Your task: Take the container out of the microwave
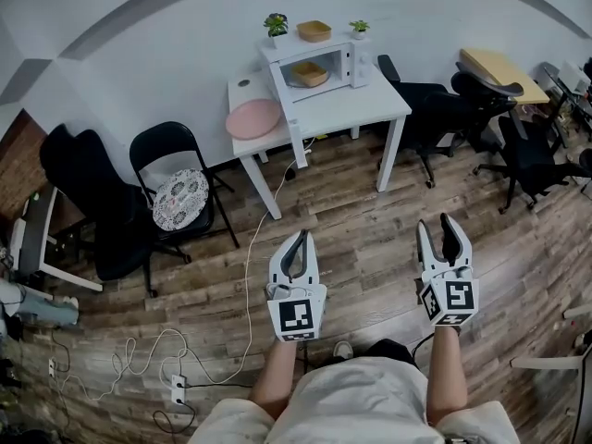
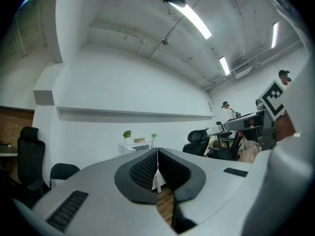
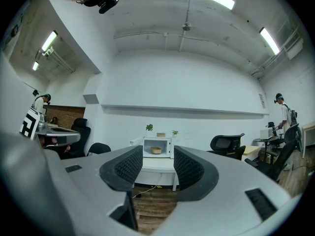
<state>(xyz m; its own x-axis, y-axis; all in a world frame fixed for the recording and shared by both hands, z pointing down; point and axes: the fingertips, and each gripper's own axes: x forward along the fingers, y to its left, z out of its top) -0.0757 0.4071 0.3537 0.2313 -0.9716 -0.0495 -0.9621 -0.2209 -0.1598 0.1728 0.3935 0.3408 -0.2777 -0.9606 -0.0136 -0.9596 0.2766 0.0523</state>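
Sitting in the cavity of the microwave [image 1: 289,48], the container [image 1: 309,74] is a shallow tan bowl, and I see it straight through the gap of my right hand-held gripper [image 1: 436,223]. The microwave's door [image 1: 359,63] stands swung open to the right. On top of the microwave rest a second tan bowl [image 1: 314,31] and two small potted plants [image 1: 275,24], one at each end. The microwave stands on a white worktop [image 1: 356,109] against the white wall. A pink disc [image 1: 252,118] lies just left of it on a lower white surface; I cannot tell whether the two are joined. Left of the worktop is a black folding chair [image 1: 162,146] with a patterned cushion [image 1: 180,199] on its seat, and to the right are black office chairs [image 1: 430,109]. A white cable [image 1: 248,276] runs from the worktop across the wooden floor [image 1: 370,239] toward me. I stand well apart from the worktop, holding both hand-held grippers level in front of me, pointing toward it. My right one has its jaws spread wide with nothing between the pads. My left hand-held gripper [image 1: 301,236] has its jaws pressed together, empty.
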